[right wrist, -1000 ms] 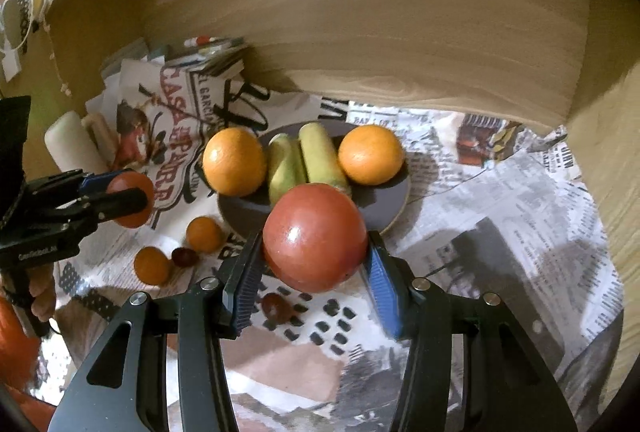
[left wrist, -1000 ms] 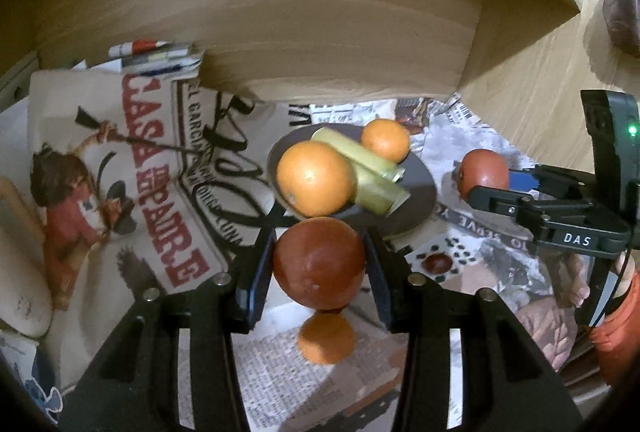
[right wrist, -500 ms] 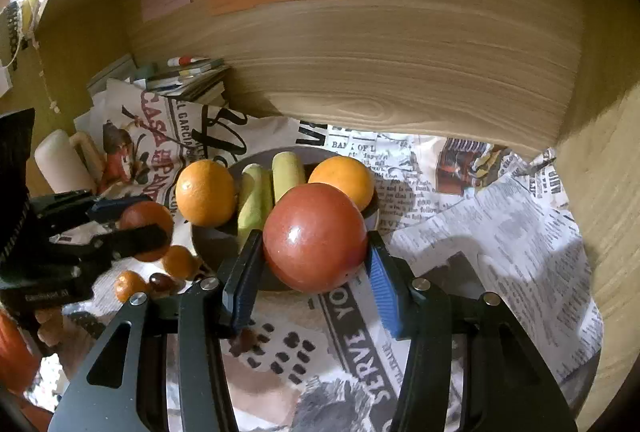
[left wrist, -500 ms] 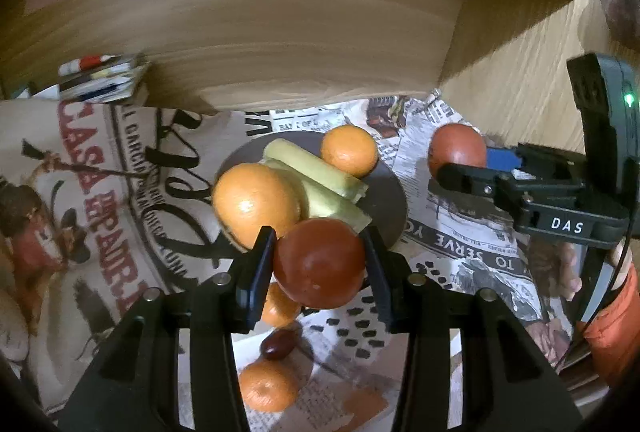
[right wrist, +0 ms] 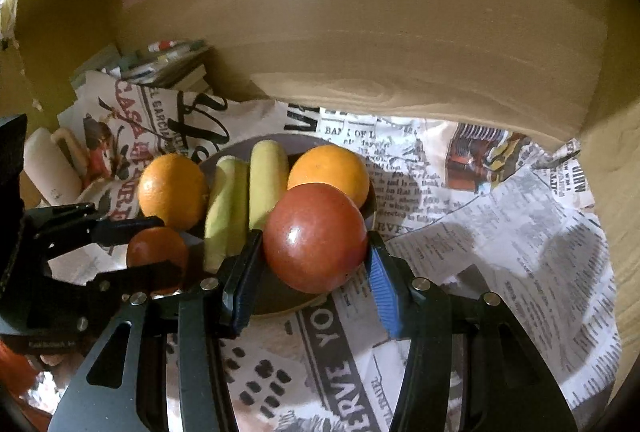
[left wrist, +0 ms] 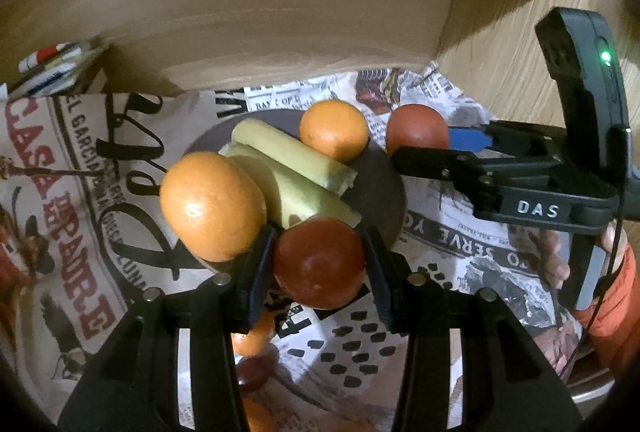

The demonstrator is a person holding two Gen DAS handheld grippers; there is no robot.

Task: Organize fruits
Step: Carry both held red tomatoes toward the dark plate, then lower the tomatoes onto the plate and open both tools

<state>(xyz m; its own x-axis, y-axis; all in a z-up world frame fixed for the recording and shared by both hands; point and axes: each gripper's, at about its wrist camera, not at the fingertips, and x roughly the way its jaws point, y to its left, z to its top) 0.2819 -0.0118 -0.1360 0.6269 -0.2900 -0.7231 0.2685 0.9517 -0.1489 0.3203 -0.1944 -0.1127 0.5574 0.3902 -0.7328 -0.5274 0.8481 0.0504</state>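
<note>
A dark round plate [left wrist: 380, 187] [right wrist: 304, 143] lies on newspaper and holds two oranges [left wrist: 212, 205] [left wrist: 334, 135] and two pale green bananas [left wrist: 292, 155]. My left gripper [left wrist: 318, 264] is shut on a red tomato [left wrist: 318, 264] at the plate's near edge. My right gripper [right wrist: 314, 238] is shut on another red tomato [right wrist: 314, 238] over the plate's near right edge; it shows in the left wrist view [left wrist: 416, 129] at the plate's right rim. The left gripper with its tomato [right wrist: 158, 252] shows at the left in the right wrist view.
Small oranges [left wrist: 252, 336] and a dark small fruit [left wrist: 254, 372] lie on the newspaper [right wrist: 500, 232] below the left gripper. A wooden wall [right wrist: 400, 31] with coloured paper notes stands behind. A stack of papers and pens [left wrist: 52, 67] sits at the back left.
Both grippers have moved forward toward the plate with their tomatoes; each tomato now sits at the plate's edge. The small loose fruits have dropped lower in the left wrist view.
</note>
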